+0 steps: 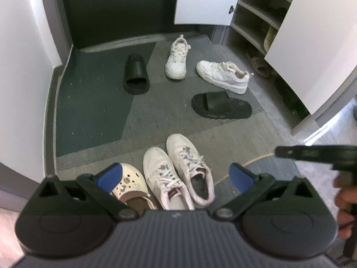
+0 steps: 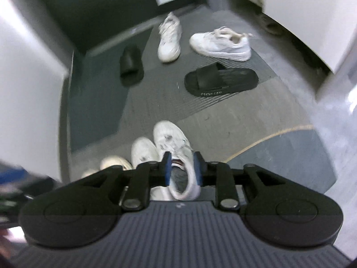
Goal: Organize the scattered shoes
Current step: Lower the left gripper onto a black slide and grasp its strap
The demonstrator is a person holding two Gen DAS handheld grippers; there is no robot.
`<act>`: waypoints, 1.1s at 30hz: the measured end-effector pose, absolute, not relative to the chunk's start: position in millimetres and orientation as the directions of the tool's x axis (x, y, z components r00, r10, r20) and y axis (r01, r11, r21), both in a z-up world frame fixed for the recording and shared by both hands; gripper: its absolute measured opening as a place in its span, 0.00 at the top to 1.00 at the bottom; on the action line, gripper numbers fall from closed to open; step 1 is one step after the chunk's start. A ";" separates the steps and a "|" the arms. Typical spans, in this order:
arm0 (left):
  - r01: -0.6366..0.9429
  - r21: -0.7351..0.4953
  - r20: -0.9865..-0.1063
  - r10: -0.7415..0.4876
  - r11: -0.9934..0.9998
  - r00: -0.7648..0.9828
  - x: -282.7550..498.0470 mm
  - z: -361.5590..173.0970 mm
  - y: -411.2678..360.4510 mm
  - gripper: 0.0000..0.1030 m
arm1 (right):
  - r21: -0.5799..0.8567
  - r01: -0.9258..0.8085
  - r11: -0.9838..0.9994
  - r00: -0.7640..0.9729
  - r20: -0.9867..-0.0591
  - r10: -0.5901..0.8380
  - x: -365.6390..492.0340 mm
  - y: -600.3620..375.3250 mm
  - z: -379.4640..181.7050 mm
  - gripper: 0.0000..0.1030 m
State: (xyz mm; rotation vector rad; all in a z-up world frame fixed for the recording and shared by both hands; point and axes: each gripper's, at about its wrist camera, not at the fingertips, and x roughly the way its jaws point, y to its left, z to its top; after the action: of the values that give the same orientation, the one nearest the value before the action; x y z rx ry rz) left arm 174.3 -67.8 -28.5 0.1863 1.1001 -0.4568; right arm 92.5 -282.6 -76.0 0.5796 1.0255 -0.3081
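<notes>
right gripper (image 2: 182, 167) narrowed over collar of nearest white sneaker (image 2: 176, 154), contact not confirmed through blur | left gripper (image 1: 176, 176) held wide, nothing between pads | sneaker paired beside its mate (image 1: 162, 178), cream clog (image 1: 130, 185) alongside, near mat (image 1: 156, 120) edge; likely tidied row | two slides (image 1: 219, 105), two sneakers (image 1: 224, 74) scattered on far mat, shoe cabinet (image 1: 256, 20) open beyond

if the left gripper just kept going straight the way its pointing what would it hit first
Probably the nearer white sneakers: the open left gripper frames that side-by-side pair between its fingers, with the cream clog by its left finger. Depth is unclear, so it might pass above them toward the mat instead.
</notes>
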 end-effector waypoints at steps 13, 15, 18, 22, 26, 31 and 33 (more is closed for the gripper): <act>0.524 -0.003 -0.903 -0.228 0.851 0.365 252.4 -90.3 -188.4 0.00 | 0.644 0.441 0.625 0.867 -0.485 -0.113 22.1 -326.0 5.3 0.11; 0.544 0.016 -0.898 -0.228 0.839 0.377 261.2 -105.2 -216.7 0.00 | 0.613 0.462 0.641 0.860 -0.487 -0.155 13.1 -330.4 7.5 0.11; 0.569 0.036 -0.899 -0.222 0.822 0.377 273.3 -134.4 -259.1 0.00 | 0.624 0.515 0.588 0.835 -0.520 -0.180 1.2 -343.8 -1.3 0.11; 0.596 0.047 -0.905 -0.218 0.802 0.365 292.8 -173.1 -313.6 0.00 | 0.694 0.592 0.409 0.797 -0.579 -0.172 -7.8 -371.7 -27.3 0.11; 0.608 0.053 -0.914 -0.207 0.792 0.349 315.3 -226.7 -358.8 0.00 | 0.711 0.625 0.321 0.774 -0.618 -0.137 3.6 -381.0 -48.0 0.11; 0.572 0.057 -0.926 -0.171 0.818 0.337 357.1 -295.0 -402.9 0.00 | 0.685 0.661 0.307 0.736 -0.673 -0.082 26.5 -383.9 -65.7 0.11; 0.541 0.041 -0.930 -0.165 0.840 0.327 373.5 -313.8 -410.8 0.00 | 0.681 0.670 0.297 0.724 -0.687 -0.060 35.2 -385.7 -71.5 0.11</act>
State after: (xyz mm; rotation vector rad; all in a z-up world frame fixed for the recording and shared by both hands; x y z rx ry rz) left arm 373.5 -410.8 -313.8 0.3765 1.1514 -0.4771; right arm 35.2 -385.7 -71.5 1.1816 0.6148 -0.5275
